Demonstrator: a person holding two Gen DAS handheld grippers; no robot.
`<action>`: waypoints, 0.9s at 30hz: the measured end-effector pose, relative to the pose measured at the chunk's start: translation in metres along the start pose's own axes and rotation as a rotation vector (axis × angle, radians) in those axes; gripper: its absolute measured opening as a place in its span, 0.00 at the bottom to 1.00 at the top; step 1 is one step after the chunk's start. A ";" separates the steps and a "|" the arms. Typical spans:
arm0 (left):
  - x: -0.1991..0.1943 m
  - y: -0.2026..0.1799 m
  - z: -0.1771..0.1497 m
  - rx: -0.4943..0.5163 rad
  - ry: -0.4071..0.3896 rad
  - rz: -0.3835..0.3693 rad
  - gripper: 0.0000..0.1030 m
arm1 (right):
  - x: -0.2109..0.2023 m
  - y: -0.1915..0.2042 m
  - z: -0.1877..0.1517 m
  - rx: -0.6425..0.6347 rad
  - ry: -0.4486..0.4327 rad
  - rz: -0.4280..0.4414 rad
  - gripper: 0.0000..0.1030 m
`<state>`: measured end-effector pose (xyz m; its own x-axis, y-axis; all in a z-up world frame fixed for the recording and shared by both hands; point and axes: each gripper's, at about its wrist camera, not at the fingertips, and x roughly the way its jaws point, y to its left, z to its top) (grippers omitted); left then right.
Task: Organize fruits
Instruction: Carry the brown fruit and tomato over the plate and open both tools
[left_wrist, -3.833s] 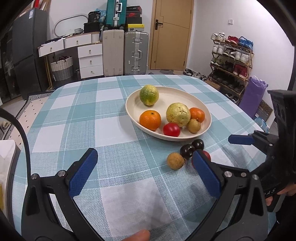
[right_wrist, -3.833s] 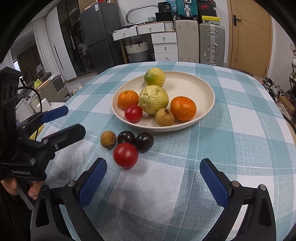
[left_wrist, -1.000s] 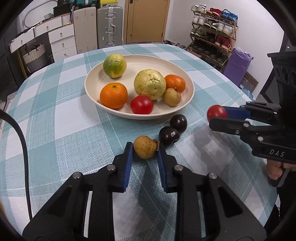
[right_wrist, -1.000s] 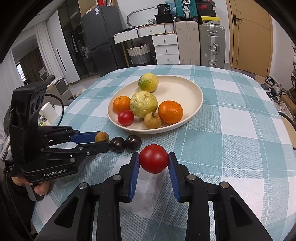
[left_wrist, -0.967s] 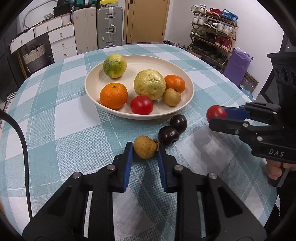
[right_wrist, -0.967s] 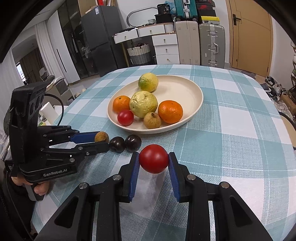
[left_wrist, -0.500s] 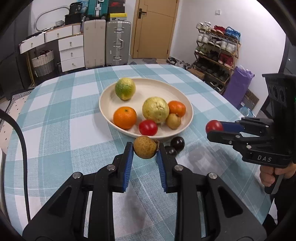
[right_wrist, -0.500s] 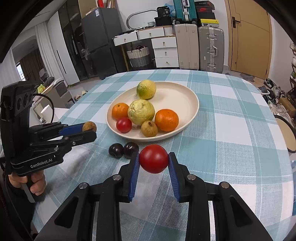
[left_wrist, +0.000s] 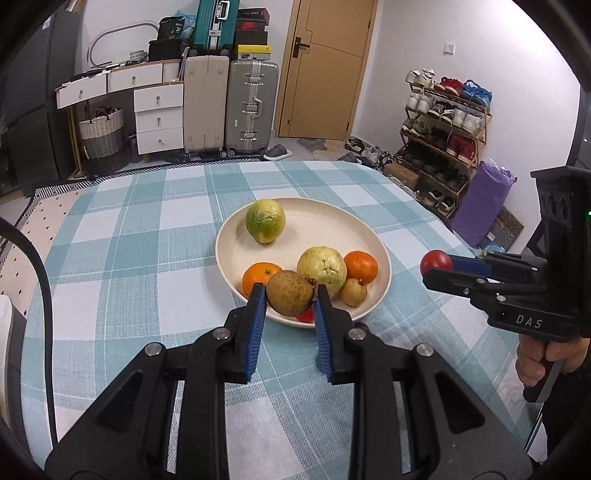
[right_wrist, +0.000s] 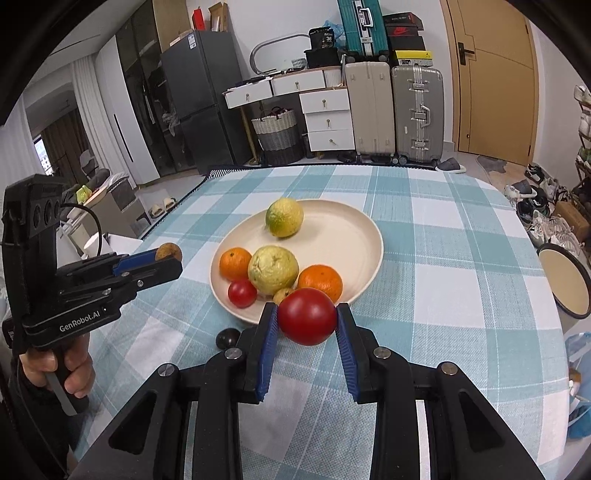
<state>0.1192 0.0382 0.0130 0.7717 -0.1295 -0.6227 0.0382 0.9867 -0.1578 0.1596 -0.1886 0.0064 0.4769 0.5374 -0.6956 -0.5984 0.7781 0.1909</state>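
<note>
Your left hand-held gripper (left_wrist: 289, 301) is clamped on a rough, brown, roundish fruit (left_wrist: 290, 298), blue ribbed pads (left_wrist: 256, 325) pressing both its sides, held up off the bench (left_wrist: 122, 258). Your right hand-held gripper (right_wrist: 306, 321) is closed on a smooth, glossy red tomato (right_wrist: 306, 316), also lifted. Both sit just short of the shallow cream plate (right_wrist: 347, 236). On the plate: a bumpy pale green guava (right_wrist: 272, 270), two dimpled oranges (right_wrist: 235, 263), a yellow-green citrus (right_wrist: 284, 217), a small tomato (right_wrist: 242, 292). One dark, shiny plum (right_wrist: 227, 338) lies on the woven checked cloth (right_wrist: 443, 295) beside the plate.
</note>
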 end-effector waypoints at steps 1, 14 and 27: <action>0.001 0.000 0.001 -0.002 0.001 0.002 0.22 | 0.001 -0.001 0.002 0.002 -0.001 -0.001 0.31; 0.018 0.011 0.018 -0.034 -0.005 0.024 0.22 | 0.017 -0.011 0.020 0.036 -0.015 0.002 0.31; 0.057 0.024 0.032 -0.028 0.019 0.039 0.22 | 0.042 -0.022 0.032 0.062 -0.003 -0.003 0.31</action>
<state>0.1844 0.0574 -0.0017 0.7601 -0.0927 -0.6431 -0.0102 0.9880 -0.1544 0.2138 -0.1727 -0.0051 0.4807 0.5354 -0.6945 -0.5556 0.7987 0.2312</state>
